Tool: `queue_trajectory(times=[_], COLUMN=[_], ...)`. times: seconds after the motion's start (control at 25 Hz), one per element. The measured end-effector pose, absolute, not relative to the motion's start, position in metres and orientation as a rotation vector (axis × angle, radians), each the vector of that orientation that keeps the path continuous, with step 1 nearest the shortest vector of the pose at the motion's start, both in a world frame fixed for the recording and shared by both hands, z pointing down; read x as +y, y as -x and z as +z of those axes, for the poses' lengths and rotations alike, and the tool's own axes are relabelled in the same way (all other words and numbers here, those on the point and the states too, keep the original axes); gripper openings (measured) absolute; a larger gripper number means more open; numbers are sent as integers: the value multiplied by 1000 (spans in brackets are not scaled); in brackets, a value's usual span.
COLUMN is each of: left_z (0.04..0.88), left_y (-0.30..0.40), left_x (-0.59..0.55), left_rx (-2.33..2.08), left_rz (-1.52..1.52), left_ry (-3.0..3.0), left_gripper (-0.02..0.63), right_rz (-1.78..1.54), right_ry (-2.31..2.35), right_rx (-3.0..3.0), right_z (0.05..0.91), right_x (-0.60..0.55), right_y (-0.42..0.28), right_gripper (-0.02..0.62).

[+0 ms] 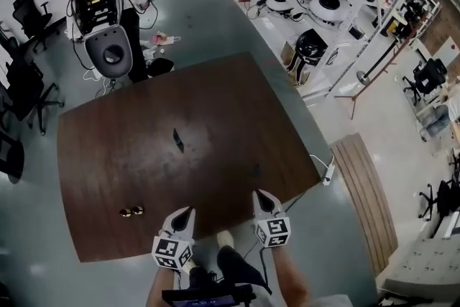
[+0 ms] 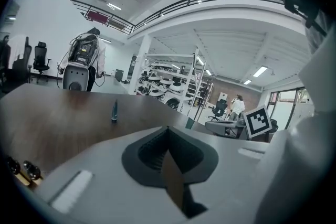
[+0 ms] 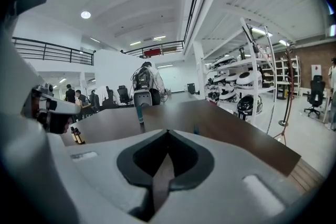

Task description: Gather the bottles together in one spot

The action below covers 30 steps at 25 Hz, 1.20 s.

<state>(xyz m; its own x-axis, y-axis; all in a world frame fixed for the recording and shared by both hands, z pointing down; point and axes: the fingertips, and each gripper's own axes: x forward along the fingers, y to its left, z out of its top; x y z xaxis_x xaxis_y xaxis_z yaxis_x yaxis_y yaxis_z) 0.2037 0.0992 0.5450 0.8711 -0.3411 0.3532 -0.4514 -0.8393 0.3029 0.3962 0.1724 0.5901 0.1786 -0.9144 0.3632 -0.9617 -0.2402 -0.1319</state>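
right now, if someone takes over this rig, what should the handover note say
Left tool: shut, empty, at the near edge of the table.
Right tool: shut, empty, beside it.
Bottles: tall teal bottle upright near the middle; two small brown bottles together at front left; small greenish item, possibly a bottle, ahead of the right tool.
Done: only the brown pair sits together.
Left: bring everything to one spot.

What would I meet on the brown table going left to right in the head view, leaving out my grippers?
two small bottles, side by side near the front edge → slim dark bottle, standing upright mid-table → small dark item, too small to identify.
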Motion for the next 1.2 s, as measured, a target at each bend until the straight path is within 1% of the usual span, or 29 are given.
queue_trajectory(times=[0.16, 0.24, 0.28, 0.4, 0.56, 0.68, 0.84, 1.12, 1.2], left_z=[559, 565, 568, 573, 578, 581, 586, 588, 588], left_y=[-223, -228, -231, -235, -239, -240, -241, -243, -245], left_x=[96, 96, 95, 94, 90, 87, 83, 76, 75], left_rx=[-571, -568, -569, -571, -581, -588, -604, -618, -621], left_rz=[433, 449, 457, 476, 496, 506, 519, 521, 520], left_ry=[-2649, -2641, -2636, -2623, -2611, -2603, -2589, -2581, -2579], left_gripper=[2, 2, 2, 2, 2, 2, 2, 2, 2], right_rz=[617, 650, 663, 686, 694, 688, 707, 722, 722], right_ry=[-2322, -2320, -2316, -2297, -2291, -2302, -2294, -2279, -2274], right_rx=[-1846, -1843, -1839, -1826, -1796, -1767, -1764, -1764, -1763], right_z=[610, 620, 625, 636, 649, 656, 663, 668, 669], right_x=[167, 164, 162, 156, 147, 141, 133, 122, 122], right_y=[-415, -422, -425, -433, -444, -453, -461, -463, -465], right_gripper=[3, 62, 64, 106, 181, 213, 225, 225, 214])
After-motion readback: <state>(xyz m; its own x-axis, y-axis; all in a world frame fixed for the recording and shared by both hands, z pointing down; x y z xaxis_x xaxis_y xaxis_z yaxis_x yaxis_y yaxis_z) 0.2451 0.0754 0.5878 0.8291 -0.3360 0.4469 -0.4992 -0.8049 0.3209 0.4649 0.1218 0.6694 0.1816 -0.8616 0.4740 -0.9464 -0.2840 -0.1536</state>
